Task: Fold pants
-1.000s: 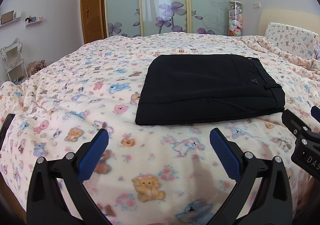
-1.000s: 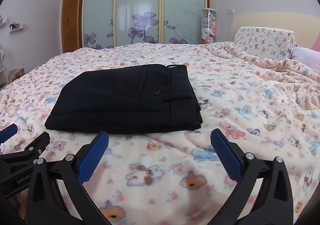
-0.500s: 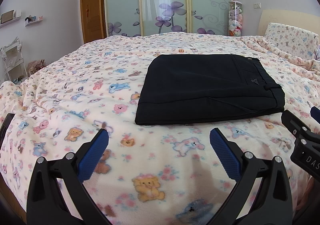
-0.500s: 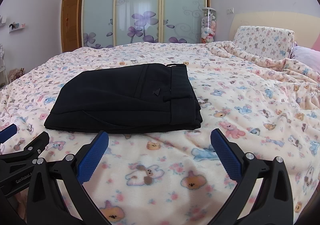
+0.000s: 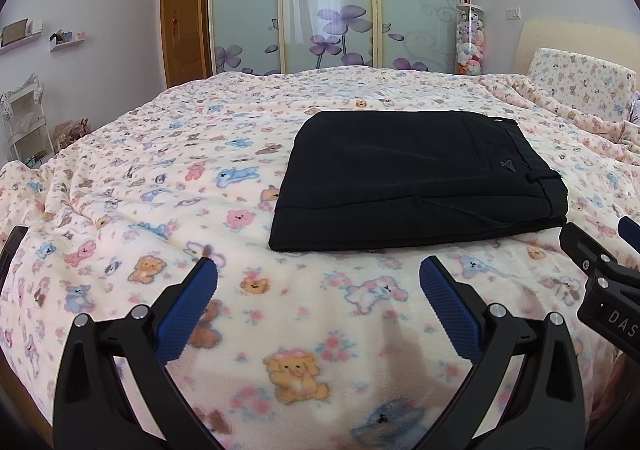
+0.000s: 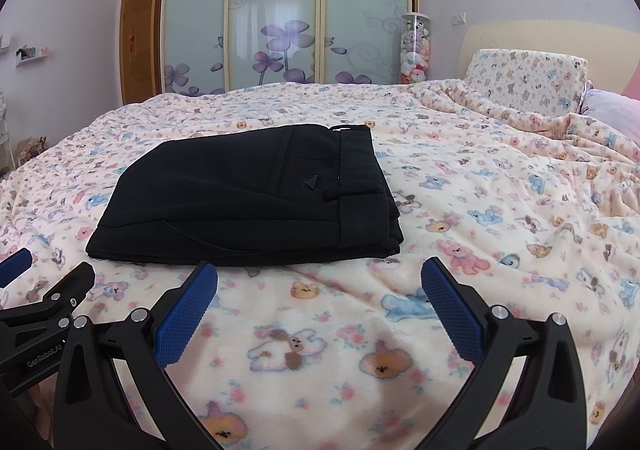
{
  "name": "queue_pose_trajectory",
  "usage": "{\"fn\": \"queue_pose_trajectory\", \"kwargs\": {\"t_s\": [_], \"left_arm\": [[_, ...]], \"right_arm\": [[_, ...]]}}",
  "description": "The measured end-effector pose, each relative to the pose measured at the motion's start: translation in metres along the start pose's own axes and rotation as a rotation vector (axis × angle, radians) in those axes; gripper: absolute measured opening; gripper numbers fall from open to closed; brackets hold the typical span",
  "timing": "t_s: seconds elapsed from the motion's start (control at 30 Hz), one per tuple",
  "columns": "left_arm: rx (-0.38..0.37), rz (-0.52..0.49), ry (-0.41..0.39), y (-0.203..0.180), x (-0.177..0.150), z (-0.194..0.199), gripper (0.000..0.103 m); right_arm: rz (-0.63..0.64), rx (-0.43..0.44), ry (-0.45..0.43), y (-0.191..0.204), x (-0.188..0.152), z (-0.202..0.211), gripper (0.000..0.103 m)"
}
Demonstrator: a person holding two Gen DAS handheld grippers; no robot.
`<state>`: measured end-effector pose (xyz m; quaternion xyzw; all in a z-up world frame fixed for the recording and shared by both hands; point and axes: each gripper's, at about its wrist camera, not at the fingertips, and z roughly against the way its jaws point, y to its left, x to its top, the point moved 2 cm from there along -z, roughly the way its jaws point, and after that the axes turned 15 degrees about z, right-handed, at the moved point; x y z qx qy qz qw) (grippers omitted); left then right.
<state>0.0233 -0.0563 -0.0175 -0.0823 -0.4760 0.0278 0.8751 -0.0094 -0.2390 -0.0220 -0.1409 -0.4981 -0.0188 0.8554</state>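
Black pants [image 5: 412,178] lie folded into a flat rectangle on the bed, waistband to the right; they also show in the right wrist view [image 6: 256,198]. My left gripper [image 5: 318,282] is open and empty, held above the blanket just in front of the pants' near edge. My right gripper [image 6: 318,282] is open and empty, also just in front of the pants, near their right corner. Each gripper shows at the edge of the other's view: the right one [image 5: 600,274] and the left one [image 6: 48,298].
The bed is covered by a cream blanket [image 5: 160,178] with a teddy-bear print. A matching pillow [image 6: 528,78] and headboard are at the right. A sliding-door wardrobe [image 5: 332,2] and a tube of plush toys [image 5: 470,40] stand behind the bed.
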Motion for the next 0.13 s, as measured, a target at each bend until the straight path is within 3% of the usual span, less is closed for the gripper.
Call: {"fn": "queue_pose_trajectory", "kwargs": {"t_s": [0.13], "left_arm": [[-0.001, 0.000, 0.002, -0.0016, -0.0010, 0.0005, 0.101]], "right_arm": [[0.000, 0.000, 0.000, -0.0002, -0.0005, 0.0003, 0.102]]}}
